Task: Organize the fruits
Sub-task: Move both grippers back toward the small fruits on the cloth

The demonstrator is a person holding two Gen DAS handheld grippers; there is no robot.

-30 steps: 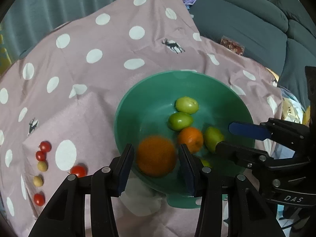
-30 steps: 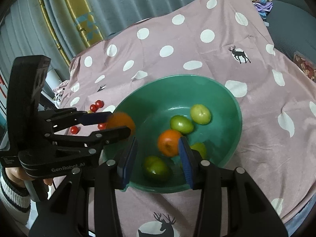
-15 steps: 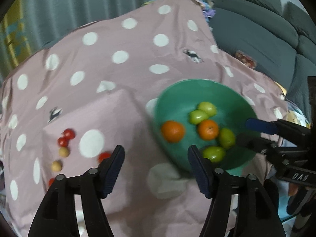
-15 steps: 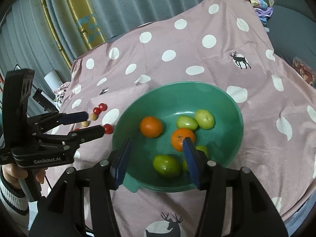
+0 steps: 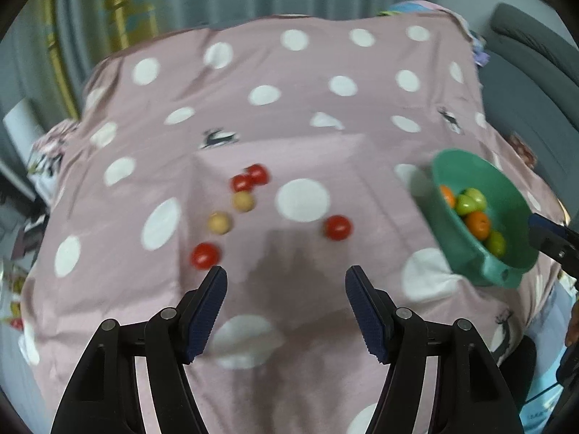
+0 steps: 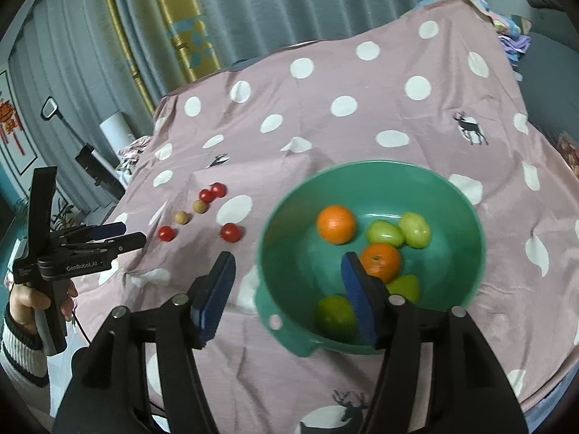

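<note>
where bowl sits: two oranges.

— What covers the worktop?
— A matt pink cloth, softly creased. The green bowl looks like smooth plastic.
— And the fingers?
— Ribbed blue pads, matt black plastic behind.

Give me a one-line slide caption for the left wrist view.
Open left gripper above six small fruits on the polka-dot cloth, green bowl of oranges and green fruit at right.

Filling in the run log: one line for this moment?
left gripper: open, empty | right gripper: open, empty | bowl: six fruits | cloth: six small fruits
</note>
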